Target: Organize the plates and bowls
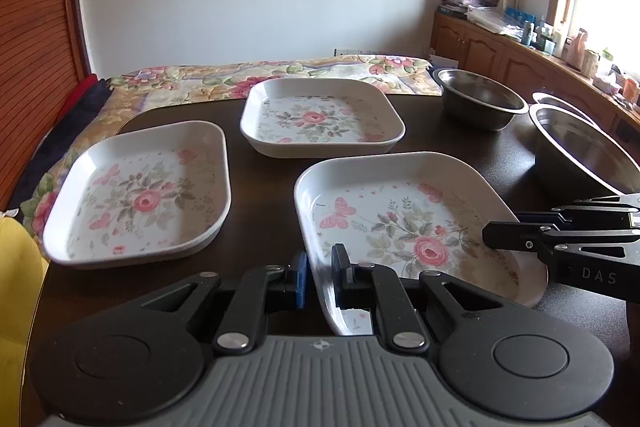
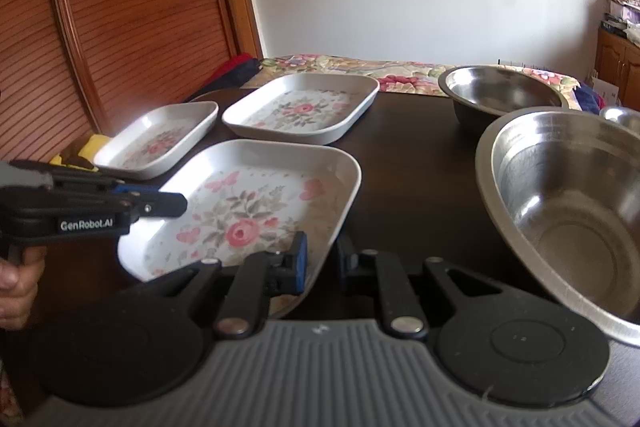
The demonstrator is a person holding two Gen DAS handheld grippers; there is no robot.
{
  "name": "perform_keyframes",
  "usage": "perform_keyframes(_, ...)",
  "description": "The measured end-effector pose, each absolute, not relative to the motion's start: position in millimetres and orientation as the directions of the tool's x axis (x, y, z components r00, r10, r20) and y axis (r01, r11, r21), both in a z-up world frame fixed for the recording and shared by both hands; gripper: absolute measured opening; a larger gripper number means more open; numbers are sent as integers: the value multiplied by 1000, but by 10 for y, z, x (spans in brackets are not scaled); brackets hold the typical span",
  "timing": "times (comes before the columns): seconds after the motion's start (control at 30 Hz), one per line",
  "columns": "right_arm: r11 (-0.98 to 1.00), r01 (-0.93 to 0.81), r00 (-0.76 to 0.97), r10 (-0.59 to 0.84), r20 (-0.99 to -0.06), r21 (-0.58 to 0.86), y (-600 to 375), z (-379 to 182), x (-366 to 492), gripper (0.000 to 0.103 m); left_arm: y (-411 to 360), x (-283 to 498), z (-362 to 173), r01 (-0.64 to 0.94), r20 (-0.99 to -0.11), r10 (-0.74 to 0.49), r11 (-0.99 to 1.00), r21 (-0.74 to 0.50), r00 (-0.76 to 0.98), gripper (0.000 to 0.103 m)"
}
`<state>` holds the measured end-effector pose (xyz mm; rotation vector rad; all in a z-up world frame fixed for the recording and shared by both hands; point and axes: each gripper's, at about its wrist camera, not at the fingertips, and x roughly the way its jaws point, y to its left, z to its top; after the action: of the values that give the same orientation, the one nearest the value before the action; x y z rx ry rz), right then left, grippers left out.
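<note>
Three white square plates with rose prints lie on a dark table point(image 1: 264, 195). On the nearest plate point(image 1: 400, 219) point(image 2: 248, 203), my left gripper point(image 1: 320, 273) is shut on the near left rim, one finger inside and one outside. My right gripper point(image 2: 322, 259) is shut on the same plate's near right corner. Each gripper also appears side-on in the other's view: the right gripper point(image 1: 500, 231) and the left gripper point(image 2: 168, 201). A second plate point(image 1: 140, 195) point(image 2: 160, 143) lies to the left, and a third plate point(image 1: 320, 119) point(image 2: 300, 111) lies behind.
Steel bowls stand at the right: a large bowl point(image 1: 580, 147) point(image 2: 568, 203), a far bowl point(image 1: 480, 99) point(image 2: 500, 95) and part of a third bowl point(image 2: 624, 119). A floral quilt point(image 1: 240, 79) lies beyond the table. A wooden door point(image 2: 120, 27) stands left. A hand point(image 2: 16, 287) holds the left gripper.
</note>
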<state>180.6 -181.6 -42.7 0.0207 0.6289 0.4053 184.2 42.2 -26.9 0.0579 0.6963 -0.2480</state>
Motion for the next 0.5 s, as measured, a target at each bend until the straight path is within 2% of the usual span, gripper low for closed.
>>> perform_keyframes(0.17,921,-354,741,381,-552,161,-1856,-412,1755,12,486,1726,-248,243,-640,-233,967,-75,732,11)
perform_keyframes(0.5,920,-358,764,385,-518,156,-1861,-270,1574,12,461,1424,-77,240,-604,-233,968,-70,762,11)
